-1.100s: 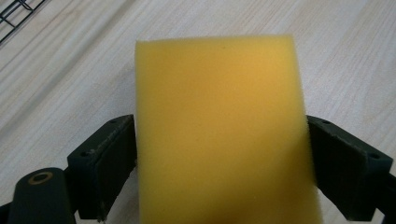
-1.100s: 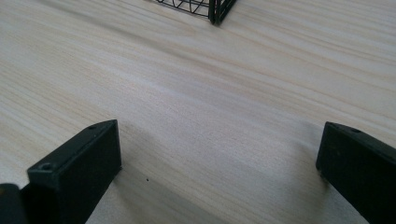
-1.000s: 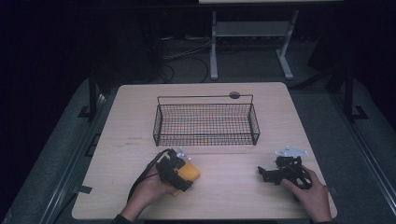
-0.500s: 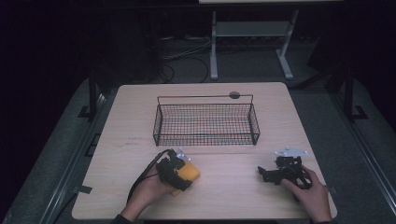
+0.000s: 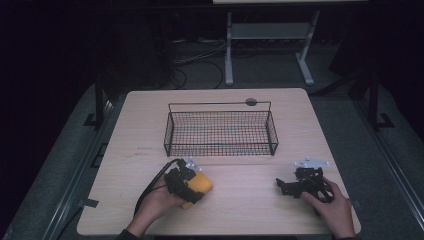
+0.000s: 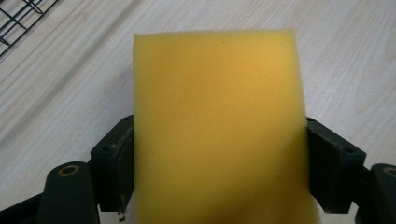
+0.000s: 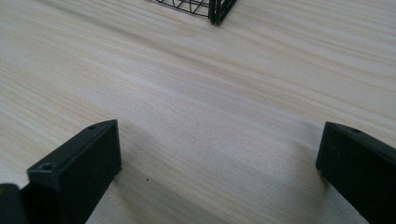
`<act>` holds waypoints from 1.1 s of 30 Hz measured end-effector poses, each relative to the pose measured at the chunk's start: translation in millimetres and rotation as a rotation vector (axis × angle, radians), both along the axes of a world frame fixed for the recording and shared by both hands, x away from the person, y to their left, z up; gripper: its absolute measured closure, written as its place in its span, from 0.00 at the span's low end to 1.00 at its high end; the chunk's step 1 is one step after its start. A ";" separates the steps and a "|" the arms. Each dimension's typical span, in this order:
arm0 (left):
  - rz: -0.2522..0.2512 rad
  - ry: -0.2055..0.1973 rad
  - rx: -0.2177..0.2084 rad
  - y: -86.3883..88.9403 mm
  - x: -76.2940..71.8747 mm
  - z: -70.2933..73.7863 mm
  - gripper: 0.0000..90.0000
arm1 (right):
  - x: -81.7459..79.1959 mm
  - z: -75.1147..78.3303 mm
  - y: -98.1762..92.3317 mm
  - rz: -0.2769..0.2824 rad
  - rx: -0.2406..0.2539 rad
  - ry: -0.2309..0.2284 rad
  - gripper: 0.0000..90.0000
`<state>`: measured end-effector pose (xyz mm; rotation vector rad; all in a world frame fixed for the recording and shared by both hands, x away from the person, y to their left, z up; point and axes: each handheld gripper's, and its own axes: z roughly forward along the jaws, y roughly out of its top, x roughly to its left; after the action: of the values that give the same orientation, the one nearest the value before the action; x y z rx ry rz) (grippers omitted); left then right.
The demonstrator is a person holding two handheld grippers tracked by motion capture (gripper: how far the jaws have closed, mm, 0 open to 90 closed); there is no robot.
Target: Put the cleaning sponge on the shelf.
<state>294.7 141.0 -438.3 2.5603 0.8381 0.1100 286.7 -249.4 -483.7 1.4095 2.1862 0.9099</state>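
A yellow sponge [image 6: 217,126] sits clamped between the jaws of the left gripper [image 5: 187,181] at the table's [image 5: 250,200] near left, the jaws having just closed on its long sides. Its long axis points away toward the wire basket [image 5: 221,128], just beyond. The right gripper [image 5: 295,186] rests near right, jaws apart and empty.

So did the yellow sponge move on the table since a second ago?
No. The yellow sponge sits at the same spot in front of the wire basket, between the left gripper pads, which have just been closing.
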 end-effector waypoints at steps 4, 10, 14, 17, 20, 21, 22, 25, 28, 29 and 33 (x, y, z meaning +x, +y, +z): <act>0.000 0.003 -0.009 2.0 0.0 3.7 0.25 | 0.0 0.0 0.0 0.000 0.000 0.000 0.00; -0.003 -0.007 -0.010 6.4 1.8 12.9 0.25 | 0.0 0.0 0.0 0.000 0.000 0.000 0.00; 0.009 -0.014 -0.023 10.9 3.9 19.6 0.25 | 0.0 0.0 0.0 0.000 0.000 0.000 0.00; 0.011 -0.018 -0.031 13.6 5.6 24.4 0.25 | 0.0 0.0 0.0 0.000 0.000 0.000 0.00; 0.018 -0.016 -0.039 15.8 6.8 27.8 0.25 | 0.0 0.0 0.0 0.000 0.000 0.000 0.00; 0.016 -0.014 -0.039 16.3 7.3 28.5 0.25 | 0.0 0.0 0.0 0.000 0.000 0.000 0.00; 0.021 -0.016 -0.040 16.7 7.6 29.4 0.25 | 0.0 0.0 0.0 0.000 0.000 0.000 0.00; 0.020 -0.020 -0.042 17.9 8.7 32.8 0.25 | 0.0 0.0 0.0 0.000 0.000 0.000 0.00; 0.024 -0.032 -0.050 19.1 9.6 37.7 0.25 | 0.0 0.0 0.0 0.000 0.000 0.000 0.00; 0.025 -0.033 -0.050 19.6 10.2 39.7 0.25 | 0.0 0.0 0.0 0.000 0.000 0.000 0.00; 0.028 -0.041 -0.052 20.5 13.0 45.6 0.25 | 0.0 0.0 0.0 0.000 0.000 0.000 0.00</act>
<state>307.6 161.4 -392.7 2.4896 0.8505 0.1464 286.7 -249.4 -483.6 1.4097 2.1861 0.9099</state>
